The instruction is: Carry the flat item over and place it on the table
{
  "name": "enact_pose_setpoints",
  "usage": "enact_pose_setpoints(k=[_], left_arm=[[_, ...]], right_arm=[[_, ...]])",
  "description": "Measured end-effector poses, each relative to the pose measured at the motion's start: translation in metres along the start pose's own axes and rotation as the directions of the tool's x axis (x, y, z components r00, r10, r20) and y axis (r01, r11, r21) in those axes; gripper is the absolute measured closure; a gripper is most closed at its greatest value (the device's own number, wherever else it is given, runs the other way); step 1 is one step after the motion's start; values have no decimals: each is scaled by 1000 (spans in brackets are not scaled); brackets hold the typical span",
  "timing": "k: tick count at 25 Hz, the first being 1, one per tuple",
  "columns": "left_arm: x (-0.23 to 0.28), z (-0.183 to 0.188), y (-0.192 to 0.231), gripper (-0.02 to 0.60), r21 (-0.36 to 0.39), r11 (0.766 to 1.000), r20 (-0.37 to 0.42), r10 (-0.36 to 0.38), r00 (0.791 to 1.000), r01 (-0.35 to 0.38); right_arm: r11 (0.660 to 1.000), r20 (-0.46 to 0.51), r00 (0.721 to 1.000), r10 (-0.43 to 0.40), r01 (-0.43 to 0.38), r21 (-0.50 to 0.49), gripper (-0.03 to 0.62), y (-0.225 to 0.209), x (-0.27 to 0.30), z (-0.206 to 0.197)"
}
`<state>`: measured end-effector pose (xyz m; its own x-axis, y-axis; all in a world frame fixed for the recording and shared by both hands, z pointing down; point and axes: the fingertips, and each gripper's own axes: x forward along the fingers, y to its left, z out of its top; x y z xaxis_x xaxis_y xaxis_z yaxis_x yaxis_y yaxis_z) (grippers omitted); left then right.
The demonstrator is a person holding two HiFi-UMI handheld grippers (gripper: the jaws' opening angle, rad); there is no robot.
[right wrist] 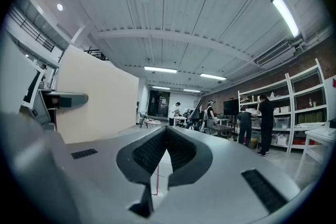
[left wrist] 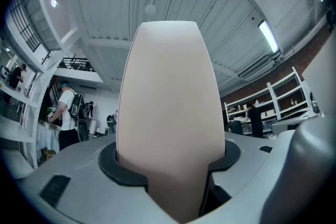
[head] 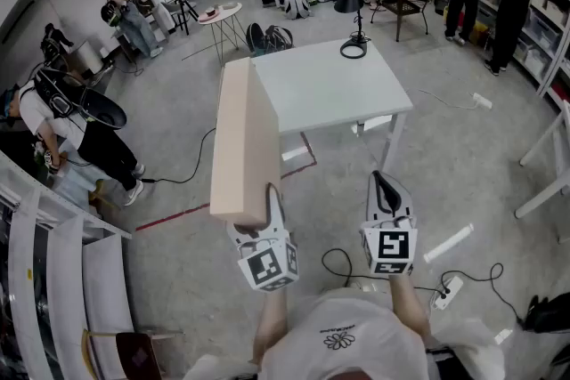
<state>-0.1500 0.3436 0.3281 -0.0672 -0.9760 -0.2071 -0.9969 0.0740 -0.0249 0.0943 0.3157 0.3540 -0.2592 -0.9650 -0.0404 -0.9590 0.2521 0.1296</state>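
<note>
A pale beige flat board (head: 242, 138) stands on its long edge in the air, tilted toward the white table (head: 329, 93) ahead. My left gripper (head: 264, 216) is shut on the board's near end; in the left gripper view the board (left wrist: 168, 97) fills the gap between the jaws of this left gripper (left wrist: 170, 168) and rises toward the ceiling. My right gripper (head: 383, 184) hovers to the right of the board, shut and holding nothing. In the right gripper view its tips (right wrist: 167, 132) meet, and the board (right wrist: 94, 94) shows at the left.
A black desk lamp (head: 354, 4) stands at the table's far edge. Cables and a power strip (head: 445, 291) lie on the floor near my feet. White shelving (head: 53, 280) runs along the left. Several people stand at the left and at the back of the room.
</note>
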Motion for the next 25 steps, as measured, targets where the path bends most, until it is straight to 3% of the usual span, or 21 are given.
enact_pose_setpoints(k=[18,21,25], left_arm=[[9,8,-23,278,-27,1000,26,-3,1000,4],[12,3,-33,278,-22,1000,23,6,1000,-6],[15,0,-45,278,-15,1000,28,8,1000,-8]], right_arm=[[1000,25,999,30,-30,-1,582,-16,7,1],[998,2,999,34,-34,-48,582,-23,11,-10],[998,-6,999,52,-53,-30,582,-31,14,-19]])
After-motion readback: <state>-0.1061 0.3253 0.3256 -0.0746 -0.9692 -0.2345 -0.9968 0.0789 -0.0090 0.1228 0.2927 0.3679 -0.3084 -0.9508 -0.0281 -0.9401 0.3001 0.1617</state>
